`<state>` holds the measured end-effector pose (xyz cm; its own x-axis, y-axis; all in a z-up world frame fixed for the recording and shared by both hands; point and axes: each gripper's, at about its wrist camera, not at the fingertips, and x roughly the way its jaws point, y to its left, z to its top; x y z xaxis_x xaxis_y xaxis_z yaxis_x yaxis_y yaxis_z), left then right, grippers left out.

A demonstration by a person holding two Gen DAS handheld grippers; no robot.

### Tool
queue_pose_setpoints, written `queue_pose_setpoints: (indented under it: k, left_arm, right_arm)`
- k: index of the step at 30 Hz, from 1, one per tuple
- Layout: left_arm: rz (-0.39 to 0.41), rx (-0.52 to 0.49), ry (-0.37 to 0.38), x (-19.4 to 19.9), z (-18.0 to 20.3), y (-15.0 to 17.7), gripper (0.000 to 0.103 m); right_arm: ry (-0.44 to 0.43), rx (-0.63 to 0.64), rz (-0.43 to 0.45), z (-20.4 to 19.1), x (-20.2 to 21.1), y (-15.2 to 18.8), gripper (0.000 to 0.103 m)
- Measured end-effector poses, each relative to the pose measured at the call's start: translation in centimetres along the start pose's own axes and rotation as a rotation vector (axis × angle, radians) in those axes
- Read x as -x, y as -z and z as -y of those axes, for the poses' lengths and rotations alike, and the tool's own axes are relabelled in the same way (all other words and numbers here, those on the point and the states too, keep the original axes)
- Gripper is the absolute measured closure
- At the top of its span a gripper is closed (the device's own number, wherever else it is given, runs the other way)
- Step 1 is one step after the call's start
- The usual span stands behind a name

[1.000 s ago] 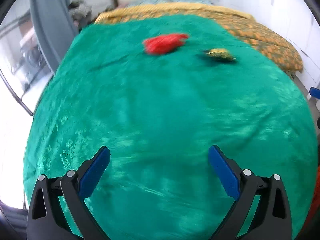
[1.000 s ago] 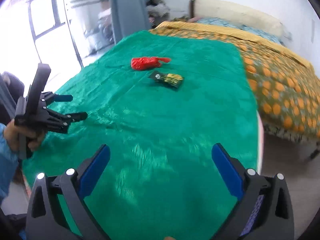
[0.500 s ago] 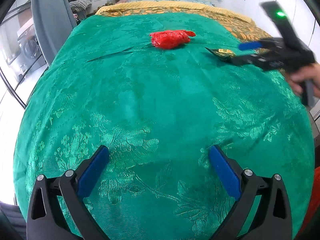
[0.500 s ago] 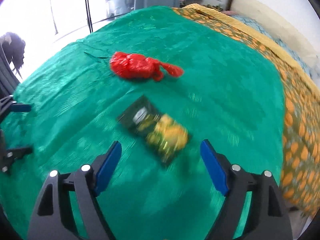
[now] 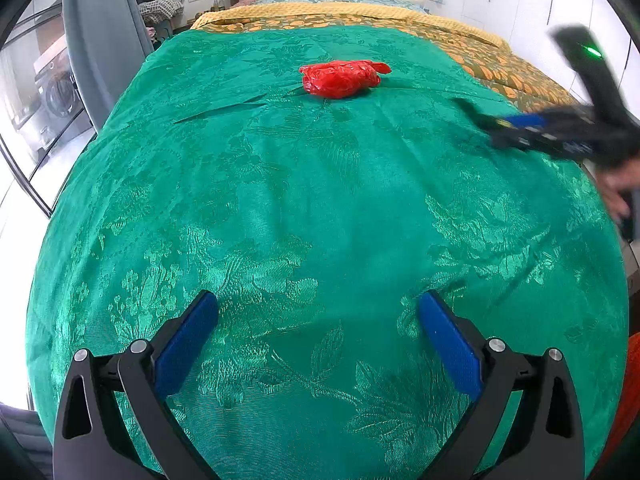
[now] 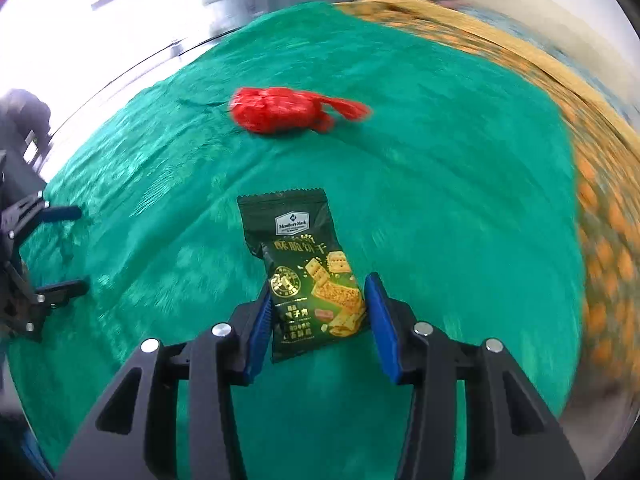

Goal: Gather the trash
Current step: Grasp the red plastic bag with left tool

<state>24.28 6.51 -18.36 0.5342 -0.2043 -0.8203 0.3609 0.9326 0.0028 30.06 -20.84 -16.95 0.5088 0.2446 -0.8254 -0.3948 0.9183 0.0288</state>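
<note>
A bed (image 5: 280,200) fills both views, draped in a green patterned spread, with an orange flowered blanket (image 5: 480,52) along its right and far side and a pale headboard beyond. A grey curtain (image 5: 100,40) hangs at the far left.

On the green spread lie two pieces of trash. The red plastic bag (image 6: 280,114), knotted and crumpled, sits toward the far middle of the bed, well apart from both claws. The dark green snack packet (image 6: 308,280) lies nearer and to the right, flat on the fabric, its near half between the fingers of the right claw (image 6: 320,316).

The right claw's jaws are closing around that packet: the left pad appears to touch the packet's edge, while a sliver of green still shows between the right pad and the wrapper, so the pinch does not look complete. The left claw (image 5: 316,344) hovers over the near end of the bed, jaws spread wide with nothing between them.

The step in hand is the pickup of the snack packet. The next move probably calls for finishing the squeeze until both pads bear on the wrapper, then lifting it clear. The thin foil may buckle or slip, so a firm, centred pinch matters. The red bag remains to be collected, likely a job for the idle left claw.
</note>
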Motion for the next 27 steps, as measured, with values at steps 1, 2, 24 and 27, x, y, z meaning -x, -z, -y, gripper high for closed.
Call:
queue_pose_setpoints:
  k: [1, 2, 24, 27]
  left_arm:
    - [0.000, 0.000, 0.001, 0.0, 0.0, 0.0, 0.004]
    - [0.000, -0.001, 0.001, 0.0, 0.0, 0.0, 0.004]
    - [0.013, -0.173, 0.018, -7.2, 0.6, -14.7, 0.004]
    - [0.031, -0.246, -0.028, -9.2, 1.7, -16.8, 0.004]
  right_arm:
    - [0.040, -0.041, 0.000, -0.1, 1.0, 1.2, 0.059]
    - [0.063, -0.058, 0.002, -0.4, 1.5, 2.1, 0.059]
    - [0.060, -0.128, 0.082, -2.5, 2.1, 8.0, 0.026]
    - [0.068, -0.126, 0.082, -2.5, 2.0, 8.0, 0.026]
